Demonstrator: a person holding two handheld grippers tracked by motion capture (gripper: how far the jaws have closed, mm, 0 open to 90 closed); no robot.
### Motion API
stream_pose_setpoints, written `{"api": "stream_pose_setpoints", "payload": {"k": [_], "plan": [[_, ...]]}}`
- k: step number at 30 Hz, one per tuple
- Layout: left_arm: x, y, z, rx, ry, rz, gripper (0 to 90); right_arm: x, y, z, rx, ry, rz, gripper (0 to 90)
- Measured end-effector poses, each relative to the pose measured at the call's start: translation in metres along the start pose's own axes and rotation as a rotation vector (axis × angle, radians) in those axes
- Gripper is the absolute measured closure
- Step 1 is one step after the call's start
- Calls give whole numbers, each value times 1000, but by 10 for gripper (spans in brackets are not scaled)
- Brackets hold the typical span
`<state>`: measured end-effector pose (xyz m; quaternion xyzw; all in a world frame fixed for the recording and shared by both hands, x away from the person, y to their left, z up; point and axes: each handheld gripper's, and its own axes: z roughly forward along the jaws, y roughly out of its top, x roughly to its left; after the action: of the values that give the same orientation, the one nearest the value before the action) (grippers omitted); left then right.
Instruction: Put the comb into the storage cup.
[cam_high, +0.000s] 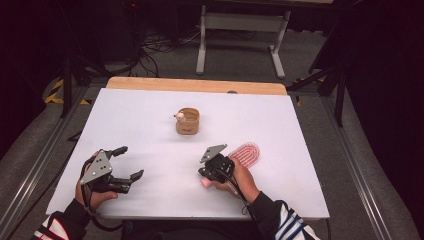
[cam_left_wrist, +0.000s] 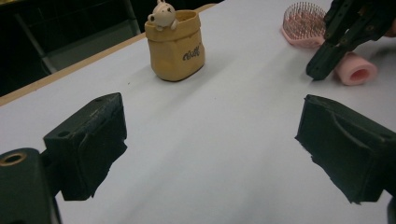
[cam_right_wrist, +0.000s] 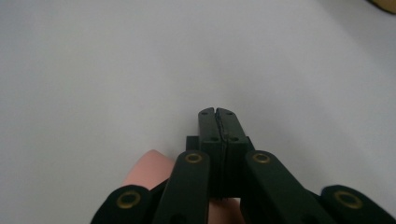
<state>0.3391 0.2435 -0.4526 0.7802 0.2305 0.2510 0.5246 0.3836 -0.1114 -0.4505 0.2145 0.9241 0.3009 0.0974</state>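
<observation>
The white desk (cam_high: 150, 125) is seen mid-frame. The pink hairbrush (cam_high: 246, 152) lies right of center, beside the right gripper (cam_high: 203, 172), jaws pressed together. The left gripper (cam_high: 129, 162), lower left, is held with jaws spread.

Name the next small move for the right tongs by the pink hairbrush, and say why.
Probably open the right tongs first. Their jaws are pressed together with nothing between them, and they sit right beside the pink hairbrush, over its handle end. Shut like this they cannot take the handle. The left tongs hang open and apart, off to the side.
</observation>
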Motion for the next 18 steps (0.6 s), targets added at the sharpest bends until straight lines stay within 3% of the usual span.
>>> {"api": "stream_pose_setpoints", "payload": {"k": [5,11,18], "plan": [[0,0,0,3,-1,2,94,4,-10,-13,55,45,-64,900],[0,-1,1,11,-7,2,95,4,-30,-31,78,46,-92,900],[-1,-1,3,24,-11,3,95,-3,-53,-47,75,53,-67,898]]}}
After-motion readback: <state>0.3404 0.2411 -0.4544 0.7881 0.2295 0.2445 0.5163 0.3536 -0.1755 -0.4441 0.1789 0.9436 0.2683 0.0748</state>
